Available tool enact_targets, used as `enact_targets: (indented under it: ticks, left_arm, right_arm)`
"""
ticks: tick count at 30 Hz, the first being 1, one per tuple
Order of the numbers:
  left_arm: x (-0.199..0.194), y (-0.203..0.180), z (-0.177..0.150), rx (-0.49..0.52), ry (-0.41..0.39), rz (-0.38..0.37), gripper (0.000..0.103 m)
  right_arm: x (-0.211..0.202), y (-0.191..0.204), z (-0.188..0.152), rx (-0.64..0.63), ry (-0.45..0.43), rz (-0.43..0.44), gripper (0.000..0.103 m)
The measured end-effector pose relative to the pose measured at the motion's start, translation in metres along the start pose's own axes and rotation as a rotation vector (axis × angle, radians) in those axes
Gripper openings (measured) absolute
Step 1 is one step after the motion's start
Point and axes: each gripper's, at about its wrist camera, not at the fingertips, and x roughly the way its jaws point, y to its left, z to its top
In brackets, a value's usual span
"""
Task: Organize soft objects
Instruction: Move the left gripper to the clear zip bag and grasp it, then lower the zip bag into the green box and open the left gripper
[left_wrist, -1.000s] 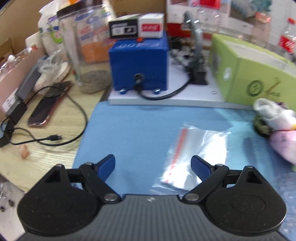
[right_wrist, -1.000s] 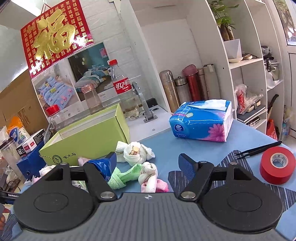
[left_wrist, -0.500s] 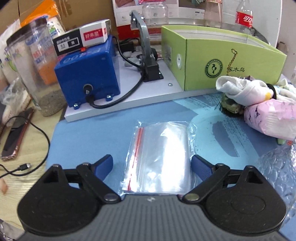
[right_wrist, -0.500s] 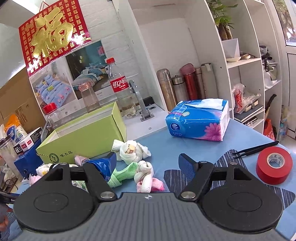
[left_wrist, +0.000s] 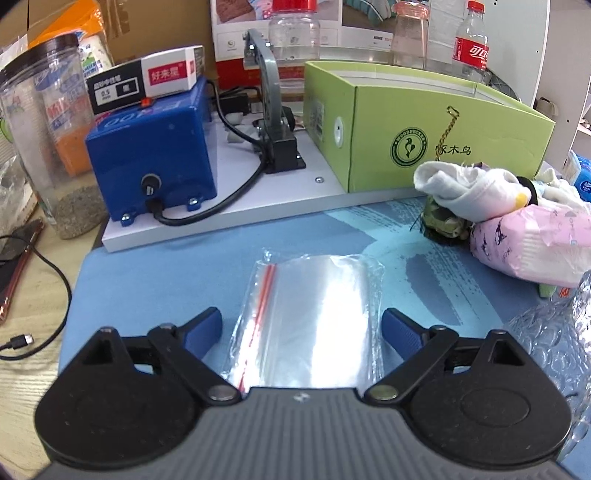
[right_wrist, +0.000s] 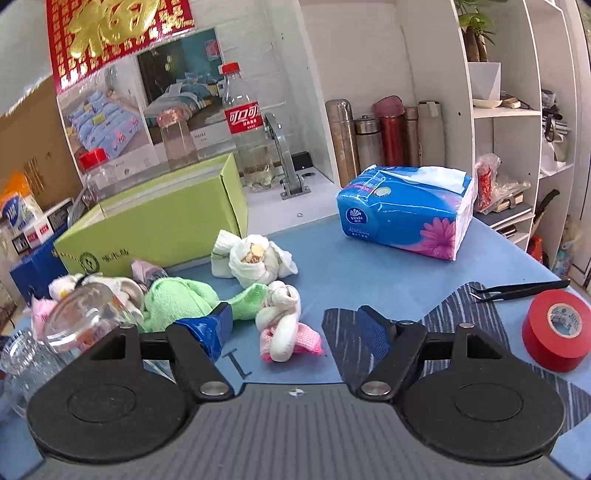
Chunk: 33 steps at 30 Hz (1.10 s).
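Observation:
A clear zip bag (left_wrist: 306, 317) with a red seal line lies flat on the blue mat (left_wrist: 184, 266). My left gripper (left_wrist: 302, 326) is open, its fingers either side of the bag just above it. A white sock bundle (left_wrist: 469, 188) and a pink one (left_wrist: 532, 243) lie at the right. In the right wrist view my right gripper (right_wrist: 295, 325) is open and empty, above a pink-and-white knotted sock (right_wrist: 284, 325). A green sock (right_wrist: 184, 299) and a white knotted sock (right_wrist: 255, 258) lie beyond it.
A green box (left_wrist: 424, 125) (right_wrist: 155, 225) stands behind the socks. A blue device (left_wrist: 151, 147) on a white board, a clear jar (left_wrist: 48, 140) and cables sit at the left. A tissue pack (right_wrist: 406, 210), red tape (right_wrist: 557, 339), tweezers (right_wrist: 517, 290) and clear bubble wrap (right_wrist: 55, 332) are nearby.
My left gripper has swung right and moved in over the zip bag, which now lies centred between its fingers. My right gripper has drifted closer to the sock pile.

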Motion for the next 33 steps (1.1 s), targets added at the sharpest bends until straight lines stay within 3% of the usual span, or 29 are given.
enact_targets:
  ticks: [10,14,28,29,30,31,32,33]
  left_arm:
    - [0.001,0.001,-0.001,0.0,-0.01,-0.002,0.095]
    - [0.001,0.0,-0.001,-0.004,-0.017,0.004,0.095]
    - [0.001,0.002,0.0,-0.004,-0.01,0.0,0.095]
    - [0.0,0.002,0.0,-0.007,-0.012,0.0,0.092]
    - [-0.002,0.003,0.0,-0.015,-0.022,-0.011,0.077]
    - [-0.006,0.003,-0.001,-0.022,-0.029,-0.018,0.061]
    - [-0.009,0.003,-0.001,-0.019,-0.029,-0.012,0.056]
    - [-0.012,0.003,-0.002,-0.017,-0.029,-0.01,0.044]
  right_arm:
    - [0.055,0.015,0.007,-0.211,0.118,-0.025,0.06]
    - [0.062,0.008,0.002,-0.161,0.1,-0.007,0.062]
    - [0.064,0.009,0.002,-0.173,0.081,-0.011,0.065]
    - [0.064,0.008,0.001,-0.171,0.076,-0.004,0.064]
    - [0.062,0.007,0.0,-0.168,0.07,0.005,0.059]
    - [0.059,0.007,0.0,-0.167,0.064,0.017,0.049]
    - [0.056,0.006,-0.001,-0.164,0.057,0.037,0.038]
    - [0.054,0.005,-0.002,-0.16,0.055,0.046,0.02]
